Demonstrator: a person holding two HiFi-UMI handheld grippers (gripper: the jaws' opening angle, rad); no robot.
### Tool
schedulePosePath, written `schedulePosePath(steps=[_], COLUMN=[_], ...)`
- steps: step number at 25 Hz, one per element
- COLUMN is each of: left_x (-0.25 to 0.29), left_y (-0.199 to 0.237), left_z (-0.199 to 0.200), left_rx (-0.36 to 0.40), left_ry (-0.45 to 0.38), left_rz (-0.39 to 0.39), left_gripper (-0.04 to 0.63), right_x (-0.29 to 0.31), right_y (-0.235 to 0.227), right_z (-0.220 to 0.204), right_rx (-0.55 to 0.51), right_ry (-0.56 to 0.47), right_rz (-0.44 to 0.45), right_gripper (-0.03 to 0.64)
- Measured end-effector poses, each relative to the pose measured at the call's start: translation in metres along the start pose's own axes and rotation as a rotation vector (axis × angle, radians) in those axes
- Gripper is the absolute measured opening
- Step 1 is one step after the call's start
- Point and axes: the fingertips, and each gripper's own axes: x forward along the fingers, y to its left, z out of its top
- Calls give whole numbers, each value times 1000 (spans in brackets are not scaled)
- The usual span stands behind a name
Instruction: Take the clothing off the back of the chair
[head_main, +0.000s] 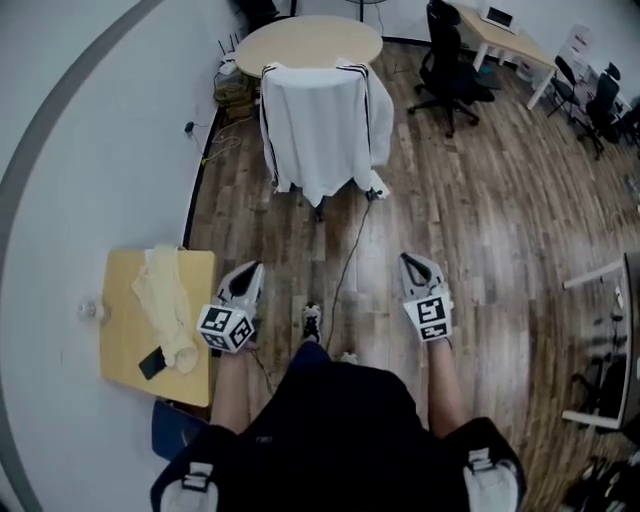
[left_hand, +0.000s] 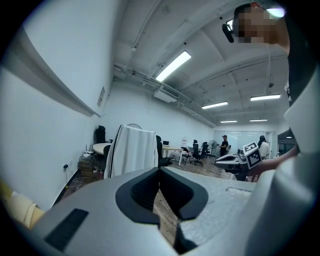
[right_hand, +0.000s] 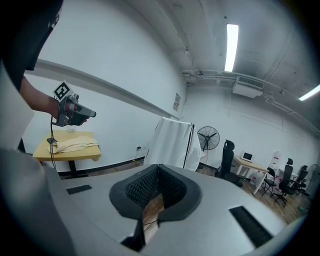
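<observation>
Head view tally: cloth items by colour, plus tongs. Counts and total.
White garment with black stripes: 1
Cream cloth on the yellow table: 1
Tongs: 2 (left tongs, right tongs, both shut and empty)
Total: 4

Office: desks (head_main: 497, 30), swivel chairs (head_main: 447, 68), ceiling striplights (left_hand: 172, 66).
</observation>
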Motion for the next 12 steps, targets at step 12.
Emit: schedulePosePath(steps=[12], left_x=[39], left_y=[26], left_z=[3], left_rx=[-13], left_ry=[3], left_rz=[-24], left_gripper=[2], right_x=[35], right_y=[-11], right_z=[-1], right_rx=[47], right_ry=[30], right_rz=[-33], right_gripper=[-5])
